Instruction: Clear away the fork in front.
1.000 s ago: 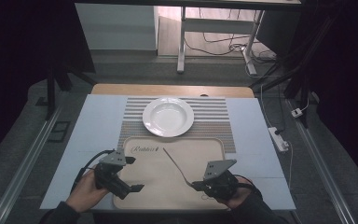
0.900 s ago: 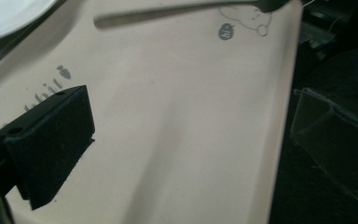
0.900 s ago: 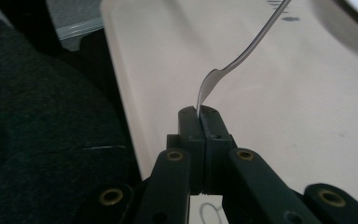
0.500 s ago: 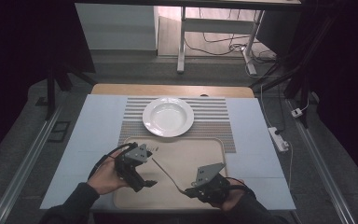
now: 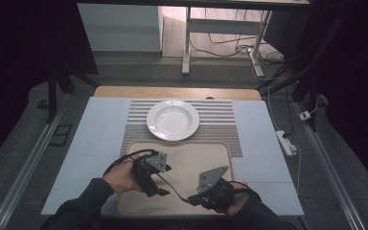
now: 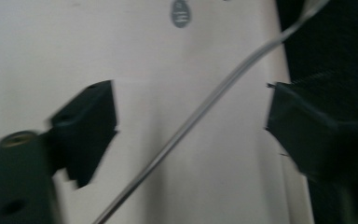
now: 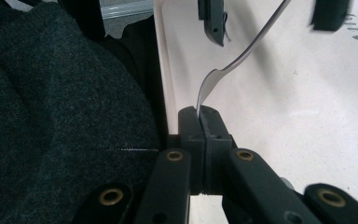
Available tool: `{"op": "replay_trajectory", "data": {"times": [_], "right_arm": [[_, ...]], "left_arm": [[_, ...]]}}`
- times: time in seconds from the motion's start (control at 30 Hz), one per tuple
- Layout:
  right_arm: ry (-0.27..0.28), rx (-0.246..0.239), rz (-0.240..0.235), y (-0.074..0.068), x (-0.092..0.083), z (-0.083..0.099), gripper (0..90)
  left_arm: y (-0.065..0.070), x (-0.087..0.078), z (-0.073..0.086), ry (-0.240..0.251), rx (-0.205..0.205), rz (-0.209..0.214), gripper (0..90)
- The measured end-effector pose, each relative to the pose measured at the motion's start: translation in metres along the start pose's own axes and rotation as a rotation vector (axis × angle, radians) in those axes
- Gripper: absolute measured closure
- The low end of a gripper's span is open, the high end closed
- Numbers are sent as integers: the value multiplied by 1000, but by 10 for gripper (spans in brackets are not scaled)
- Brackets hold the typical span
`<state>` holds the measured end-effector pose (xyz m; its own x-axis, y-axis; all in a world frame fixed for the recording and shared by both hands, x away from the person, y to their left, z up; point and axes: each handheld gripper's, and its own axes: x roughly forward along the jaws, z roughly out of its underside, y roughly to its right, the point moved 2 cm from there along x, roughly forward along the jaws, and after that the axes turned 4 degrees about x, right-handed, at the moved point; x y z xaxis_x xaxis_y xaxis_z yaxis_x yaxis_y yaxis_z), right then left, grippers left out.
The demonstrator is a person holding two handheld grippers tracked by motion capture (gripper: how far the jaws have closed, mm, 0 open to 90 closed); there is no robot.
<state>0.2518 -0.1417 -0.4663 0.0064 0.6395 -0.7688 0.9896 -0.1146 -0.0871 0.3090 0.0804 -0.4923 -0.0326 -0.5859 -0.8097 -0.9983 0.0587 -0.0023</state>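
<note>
A slim metal piece of cutlery (image 5: pixel 175 188) lies slanted over the beige tray (image 5: pixel 196 155). My right gripper (image 5: pixel 192 200) is shut on its broad end (image 7: pixel 204 91), low over the tray's near part. My left gripper (image 5: pixel 161 190) has come over the thin handle (image 6: pixel 214 100). Its jaws have just been closing and still stand apart, one on each side of the handle without touching it. In the right gripper view, those two jaws flank the handle (image 7: pixel 256 39) at the top. The left gripper view is motion-blurred.
A white deep plate (image 5: pixel 172 120) rests on a striped mat (image 5: pixel 220 127) beyond the tray. Pale blue table covering (image 5: pixel 96 129) surrounds both. A white power strip (image 5: pixel 285 143) lies off the right edge. A dark sleeve (image 7: pixel 51 93) is close to the tray's near rim.
My left hand has moved right from the tray's left edge onto the tray, bringing its jaws around the cutlery handle. The right gripper has stayed put, still shut on the cutlery.
</note>
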Motion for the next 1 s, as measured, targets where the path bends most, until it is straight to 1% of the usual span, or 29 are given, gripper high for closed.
{"op": "replay_trajectory", "data": {"times": [0.03, 0.07, 0.1, 0.13, 0.17, 0.2, 0.23, 0.27, 0.33, 0.4, 0.43, 0.47, 0.5, 0.53, 0.6, 0.67, 0.7, 0.73, 0.77, 0.8, 0.83, 0.87, 0.9, 0.93, 0.97, 1.0], "right_arm": [[0, 0, -5, 0, 0, 0, 899], [1, 3, -14, 1, -1, 0, 899], [3, 6, -19, 1, -1, 0, 899], [3, 6, -19, 1, -1, 0, 899], [1, 3, -22, 1, -1, 0, 899], [1, 1, -28, 1, 0, 0, 899], [0, 0, -30, 0, 0, 0, 899], [0, -1, -34, 0, 0, 0, 899], [-10, -9, -42, -1, 1, 0, 899], [-7, -10, -46, -1, 1, 0, 899], [-8, -12, -48, -1, 1, 0, 899], [-20, -19, -60, -1, 2, 0, 899], [-20, -19, -60, -1, 2, 0, 899], [-23, -24, -63, -2, 3, 0, 899], [-32, -25, -66, -2, 3, -1, 899], [-28, -33, -72, -2, 4, -1, 898], [-31, -38, -75, -2, 4, 0, 895], [-28, -38, -71, -2, 5, 0, 888], [-26, -35, -57, 1, 4, 1, 857], [-19, -28, -38, 3, 4, 3, 829], [-16, -21, -16, 6, 2, 4, 804], [-5, -10, -12, 8, 1, 5, 789], [15, 2, -10, 11, -1, 6, 772], [15, 2, -10, 11, -1, 6, 772], [45, 28, 18, 14, -4, 6, 736], [61, 41, 31, 16, -5, 7, 714]], "left_arm": [[0, 0, 0, 0, 8, 10, 264], [-1, 0, 0, -1, 17, 29, 349], [-1, 1, -1, 0, 29, 32, 375], [-1, 1, -1, -4, 35, 35, 375], [-1, 1, -2, -10, 45, 53, 420], [0, 2, -2, -17, 63, 56, 460], [0, 2, -3, -24, 73, 64, 547], [0, 3, -3, -32, 83, 78, 547], [1, 5, -3, -47, 105, 86, 615], [1, 7, -2, -48, 123, 89, 623], [1, 8, -1, -48, 131, 95, 652], [1, 9, -1, -49, 141, 96, 700], [1, 9, 0, -49, 152, 97, 700], [1, 9, 1, -50, 163, 102, 727], [3, 10, 1, -50, 198, 104, 739], [4, 10, 2, -51, 228, 104, 760], [5, 10, 2, -53, 241, 110, 770], [5, 10, 2, -59, 260, 123, 786], [6, 10, 3, -66, 274, 134, 824], [7, 10, 3, -69, 286, 138, 843], [8, 9, 3, -60, 296, 145, 857], [8, 9, 3, -60, 296, 145, 863], [8, 8, 3, -52, 281, 141, 864], [7, 6, 2, -47, 264, 140, 864], [7, 5, 1, -38, 242, 139, 865], [6, 4, 1, -34, 221, 141, 865]]}}
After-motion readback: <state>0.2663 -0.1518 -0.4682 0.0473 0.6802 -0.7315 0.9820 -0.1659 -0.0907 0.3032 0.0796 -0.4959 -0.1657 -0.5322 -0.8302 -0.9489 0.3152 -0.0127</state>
